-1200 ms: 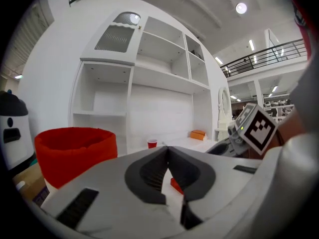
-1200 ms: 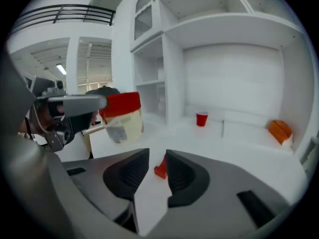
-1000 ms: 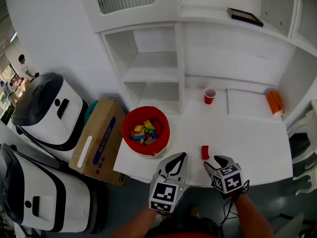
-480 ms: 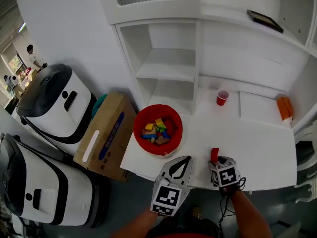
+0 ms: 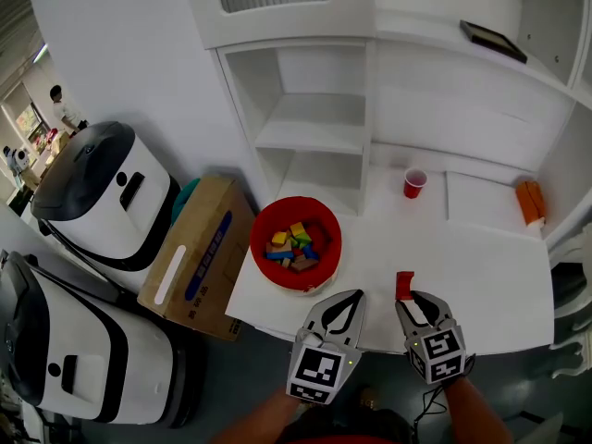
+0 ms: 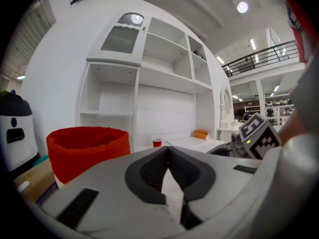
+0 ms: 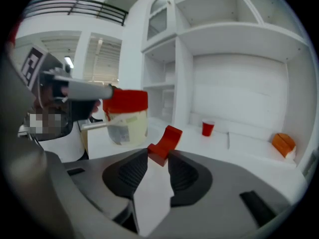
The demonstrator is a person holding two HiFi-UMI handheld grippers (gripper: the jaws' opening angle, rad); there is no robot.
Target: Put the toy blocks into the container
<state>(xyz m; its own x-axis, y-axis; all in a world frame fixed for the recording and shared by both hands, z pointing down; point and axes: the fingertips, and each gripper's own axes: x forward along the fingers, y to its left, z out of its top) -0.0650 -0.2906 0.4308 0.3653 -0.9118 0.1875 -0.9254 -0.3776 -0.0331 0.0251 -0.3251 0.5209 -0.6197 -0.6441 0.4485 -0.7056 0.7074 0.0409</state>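
Note:
A red toy block (image 5: 404, 285) (image 7: 165, 142) sits tilted between the fingertips of my right gripper (image 5: 408, 297) (image 7: 158, 156), just above the white table (image 5: 462, 276) near its front edge. The jaws have just been closing and now pinch the block's near end. The red container (image 5: 262, 225) (image 6: 87, 148) (image 7: 125, 114) stands on the table's left part and holds several coloured blocks (image 5: 291, 246). My left gripper (image 5: 356, 295) (image 6: 168, 151) is shut and empty, hovering at the front edge to the right of the container.
A red cup (image 5: 414, 183) (image 7: 208, 128) and an orange object (image 5: 529, 202) (image 7: 284, 144) stand at the back of the table below white shelves. A cardboard box (image 5: 199, 257) and two white machines (image 5: 92, 202) stand on the floor to the left.
The right gripper's jaws have narrowed from wide open onto the red block. The gripper has drawn back slightly toward me. The left gripper has stayed put and shut.

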